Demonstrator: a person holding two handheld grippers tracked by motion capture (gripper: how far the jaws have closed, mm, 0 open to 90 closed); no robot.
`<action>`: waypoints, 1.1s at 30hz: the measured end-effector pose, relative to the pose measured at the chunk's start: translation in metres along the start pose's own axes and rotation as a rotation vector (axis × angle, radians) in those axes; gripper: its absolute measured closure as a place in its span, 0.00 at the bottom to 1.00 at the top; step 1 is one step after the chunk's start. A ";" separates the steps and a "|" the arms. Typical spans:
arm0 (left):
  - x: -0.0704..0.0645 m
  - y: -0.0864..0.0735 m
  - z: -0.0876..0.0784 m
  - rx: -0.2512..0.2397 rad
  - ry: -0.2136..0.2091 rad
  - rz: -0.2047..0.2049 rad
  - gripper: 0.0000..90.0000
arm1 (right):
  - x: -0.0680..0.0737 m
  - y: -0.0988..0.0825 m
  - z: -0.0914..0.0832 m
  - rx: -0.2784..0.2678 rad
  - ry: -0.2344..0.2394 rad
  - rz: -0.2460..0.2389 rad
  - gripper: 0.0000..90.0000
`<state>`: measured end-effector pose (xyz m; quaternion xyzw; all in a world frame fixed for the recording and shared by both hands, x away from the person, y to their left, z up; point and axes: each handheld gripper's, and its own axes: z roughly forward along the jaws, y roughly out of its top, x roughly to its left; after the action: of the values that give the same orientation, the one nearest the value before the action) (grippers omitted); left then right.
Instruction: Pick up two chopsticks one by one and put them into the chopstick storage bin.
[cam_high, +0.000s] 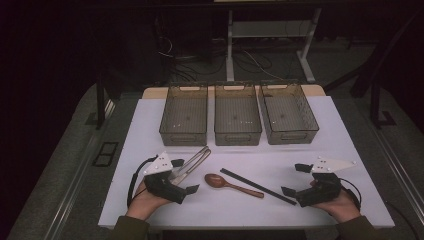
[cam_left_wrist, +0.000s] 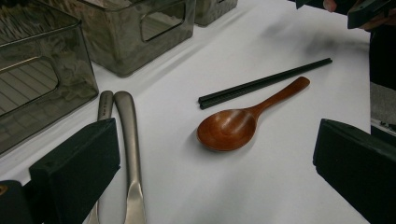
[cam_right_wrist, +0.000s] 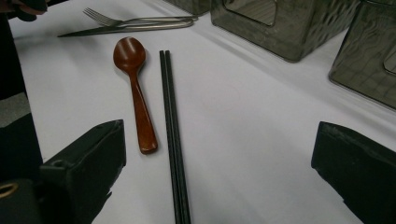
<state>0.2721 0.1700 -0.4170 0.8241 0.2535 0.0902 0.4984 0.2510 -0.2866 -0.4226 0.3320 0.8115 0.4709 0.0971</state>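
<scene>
Here, both grippers' fingers apart, flanking wooden spoon (cam_high: 227, 183), chopsticks (cam_high: 257, 186).

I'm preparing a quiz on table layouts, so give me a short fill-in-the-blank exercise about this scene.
1. Along the far side of the table stand ___ grey bins.
2. The wooden spoon lies between the metal cutlery and the black ___.
3. The jaws of the left gripper and the right gripper stand ___.

Missing words: three; chopsticks; open
</scene>
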 end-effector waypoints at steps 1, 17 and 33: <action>0.000 0.000 0.000 0.000 0.001 0.000 0.00 | 0.000 0.000 0.000 -0.002 0.002 -0.001 0.03; -0.002 -0.002 0.002 0.004 -0.010 -0.002 0.00 | 0.002 0.011 0.001 -0.006 0.020 -0.002 0.03; -0.003 -0.001 0.006 -0.002 -0.020 -0.014 0.00 | -0.001 0.021 0.010 0.020 0.028 -0.014 0.03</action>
<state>0.2716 0.1648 -0.4206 0.8228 0.2540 0.0788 0.5023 0.2655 -0.2730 -0.4110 0.3207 0.8198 0.4667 0.0856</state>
